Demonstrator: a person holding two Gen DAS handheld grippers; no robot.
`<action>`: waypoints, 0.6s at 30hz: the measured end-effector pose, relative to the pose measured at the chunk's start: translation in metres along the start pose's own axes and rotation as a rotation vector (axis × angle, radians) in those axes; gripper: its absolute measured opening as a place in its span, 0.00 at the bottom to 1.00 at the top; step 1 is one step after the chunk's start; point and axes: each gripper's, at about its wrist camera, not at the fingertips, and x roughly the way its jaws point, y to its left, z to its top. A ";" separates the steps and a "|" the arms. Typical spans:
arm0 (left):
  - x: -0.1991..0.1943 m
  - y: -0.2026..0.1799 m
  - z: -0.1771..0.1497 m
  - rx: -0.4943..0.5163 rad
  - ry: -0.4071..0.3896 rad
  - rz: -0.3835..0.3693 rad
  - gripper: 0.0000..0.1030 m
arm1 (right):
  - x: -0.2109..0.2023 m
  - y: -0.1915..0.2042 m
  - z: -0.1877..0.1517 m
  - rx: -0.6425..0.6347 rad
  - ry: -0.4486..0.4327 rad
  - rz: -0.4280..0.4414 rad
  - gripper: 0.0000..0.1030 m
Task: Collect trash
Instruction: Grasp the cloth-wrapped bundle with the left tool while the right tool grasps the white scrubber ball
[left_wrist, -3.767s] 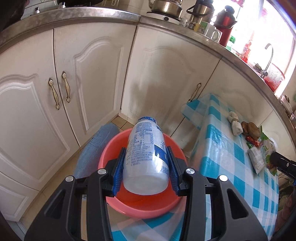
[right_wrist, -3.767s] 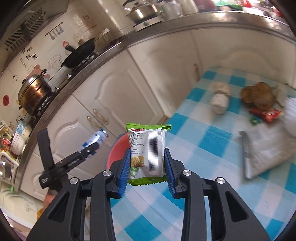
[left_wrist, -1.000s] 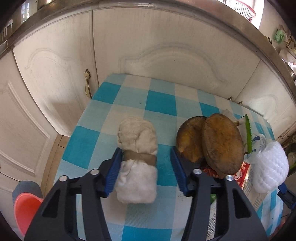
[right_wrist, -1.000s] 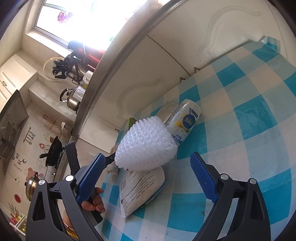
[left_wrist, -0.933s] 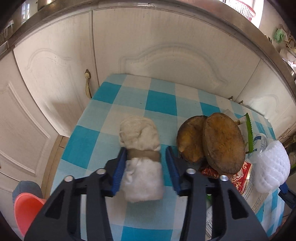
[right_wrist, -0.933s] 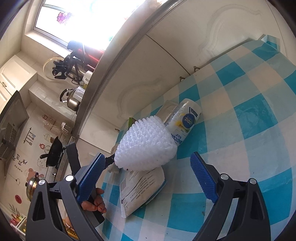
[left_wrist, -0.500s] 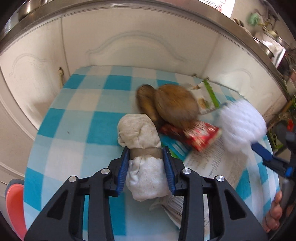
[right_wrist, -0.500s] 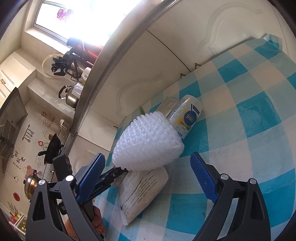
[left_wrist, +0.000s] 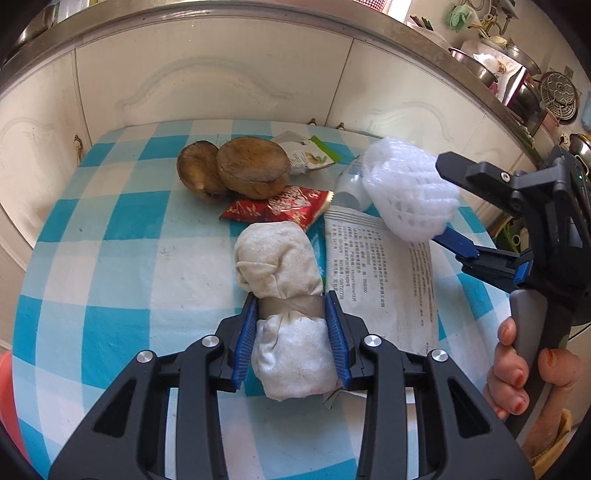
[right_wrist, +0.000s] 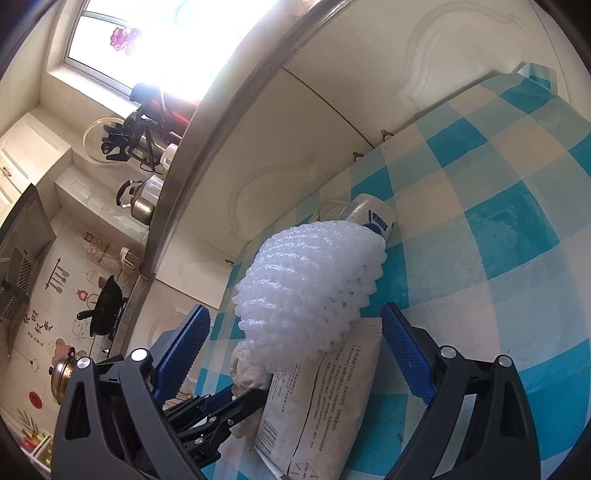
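My left gripper (left_wrist: 291, 325) is shut on a dirty white cloth bundle (left_wrist: 280, 266), its blue pads pressing on the taped waist. The bundle hangs above the checked table (left_wrist: 110, 229), beside a white printed bag (left_wrist: 380, 280). In the right wrist view the bundle (right_wrist: 247, 369) and the left fingers (right_wrist: 221, 402) show at the lower left. My right gripper (right_wrist: 295, 350) stands wide open around a white foam net (right_wrist: 310, 280), with a gap at each pad. From the left wrist view the right gripper (left_wrist: 437, 201) reaches in from the right, held by a person's hand (left_wrist: 517, 380).
Two brown round lumps (left_wrist: 236, 170), a red wrapper (left_wrist: 280, 208), a green-and-white snack bag (left_wrist: 310, 153) and a plastic bottle (right_wrist: 373, 218) lie at the table's far side. White cabinet doors stand just behind. A red basin's rim (left_wrist: 5, 398) shows at the left edge.
My left gripper closed on the cloth bundle and carried it from beside the brown lumps over to the printed bag. The right gripper stayed open around the foam net.
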 end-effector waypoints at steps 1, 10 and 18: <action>-0.001 -0.001 -0.002 -0.002 0.000 -0.005 0.37 | -0.001 0.001 0.000 -0.014 -0.008 -0.003 0.89; -0.002 0.000 -0.007 -0.040 -0.005 -0.025 0.37 | -0.007 0.013 0.000 -0.102 -0.049 -0.036 0.59; -0.002 0.001 -0.010 -0.061 -0.011 -0.049 0.37 | -0.009 0.027 -0.004 -0.174 -0.070 -0.054 0.62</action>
